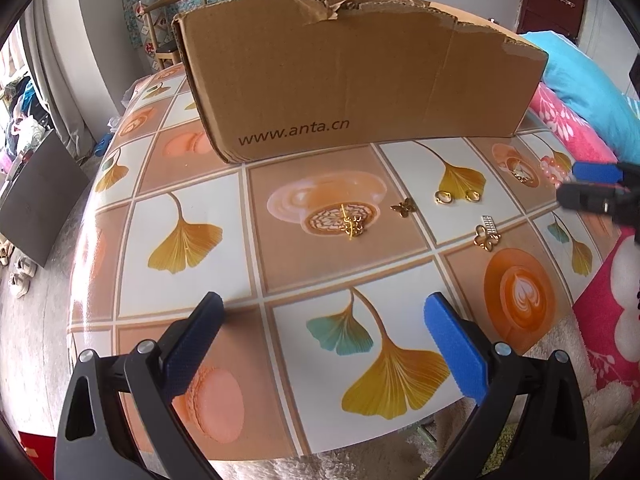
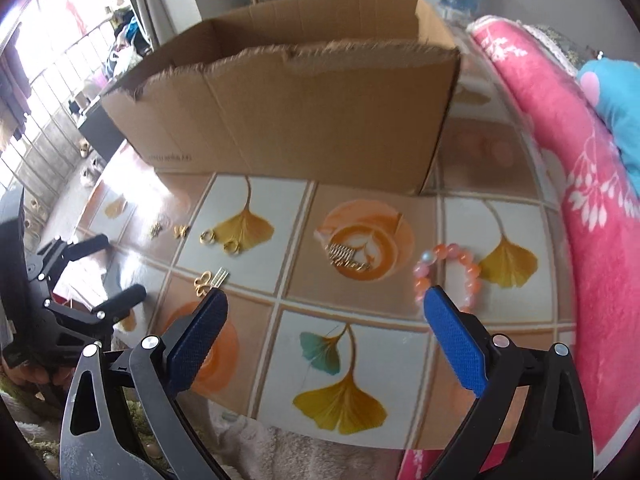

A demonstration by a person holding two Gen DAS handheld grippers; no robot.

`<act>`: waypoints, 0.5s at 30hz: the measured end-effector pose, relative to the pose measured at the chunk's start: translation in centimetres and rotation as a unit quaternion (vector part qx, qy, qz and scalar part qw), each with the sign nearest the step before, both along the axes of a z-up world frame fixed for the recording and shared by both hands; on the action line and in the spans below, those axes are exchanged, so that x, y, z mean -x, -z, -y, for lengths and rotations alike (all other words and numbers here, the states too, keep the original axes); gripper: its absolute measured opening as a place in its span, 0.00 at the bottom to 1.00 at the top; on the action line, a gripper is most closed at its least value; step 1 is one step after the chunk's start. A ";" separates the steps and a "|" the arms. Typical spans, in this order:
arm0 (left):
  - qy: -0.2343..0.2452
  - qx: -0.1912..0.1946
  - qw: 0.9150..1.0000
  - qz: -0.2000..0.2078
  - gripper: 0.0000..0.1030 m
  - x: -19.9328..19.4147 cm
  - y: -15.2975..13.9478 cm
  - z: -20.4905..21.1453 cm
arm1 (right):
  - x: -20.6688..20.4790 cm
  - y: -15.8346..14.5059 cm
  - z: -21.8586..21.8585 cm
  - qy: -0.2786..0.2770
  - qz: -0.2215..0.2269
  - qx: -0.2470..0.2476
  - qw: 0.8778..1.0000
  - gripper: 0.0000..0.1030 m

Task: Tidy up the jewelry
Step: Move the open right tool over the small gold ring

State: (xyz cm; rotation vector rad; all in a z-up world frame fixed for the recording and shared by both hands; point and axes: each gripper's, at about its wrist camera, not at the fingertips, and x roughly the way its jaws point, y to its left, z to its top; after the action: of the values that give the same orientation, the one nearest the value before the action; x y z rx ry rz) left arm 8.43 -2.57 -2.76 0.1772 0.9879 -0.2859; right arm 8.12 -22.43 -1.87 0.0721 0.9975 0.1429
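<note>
The right gripper [image 2: 326, 344] hangs wide open and empty over the near edge of the table [image 2: 360, 364]. Just past its right finger lies the pink bead bracelet [image 2: 452, 276], with the cardboard box [image 2: 304, 120] far behind. The left gripper [image 1: 324, 344], also open and empty, sits farther left.

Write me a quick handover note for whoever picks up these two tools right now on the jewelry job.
Left tool: open, empty, above the near table edge.
Right tool: open, empty, near the pink bead bracelet.
All jewelry lies loose on the table in front of the cardboard box: bracelet, gold comb clip, two gold rings, butterfly piece, clover charm, gold pendant.
Done: none visibly put away; the box floor is hidden.
Left: every piece listed.
</note>
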 end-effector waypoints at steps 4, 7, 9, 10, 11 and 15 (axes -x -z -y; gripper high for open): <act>0.002 -0.001 1.000 -0.003 0.96 -0.1 0.0 0.0 | -0.4 -0.4 0.2 -0.010 0.009 -0.039 0.999 0.75; -0.001 -0.002 1.000 -0.002 0.96 -0.2 -0.2 0.1 | -0.9 -0.3 -1.0 -0.032 0.013 -0.059 0.998 0.66; 0.000 0.002 1.000 0.012 0.95 0.0 -0.7 0.2 | -1.1 -0.3 -2.3 -0.047 0.016 -0.065 0.997 0.58; 0.004 0.008 1.000 0.022 0.95 0.1 -1.1 0.2 | -1.2 -0.2 -2.7 -0.054 0.017 -0.068 0.996 0.57; 0.010 0.016 0.999 0.037 0.95 0.3 -1.7 0.4 | -1.4 -0.2 -3.1 -0.061 0.017 -0.071 0.995 0.52; 0.044 0.030 0.995 0.080 0.85 0.5 -3.4 1.5 | -2.1 0.5 -4.1 -0.079 0.012 -0.076 0.994 0.38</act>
State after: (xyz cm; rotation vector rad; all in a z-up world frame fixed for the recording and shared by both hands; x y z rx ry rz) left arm 7.98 -4.06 0.68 0.1872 0.8128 -0.3765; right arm 10.25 -18.33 -2.39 0.1297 0.9661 0.3633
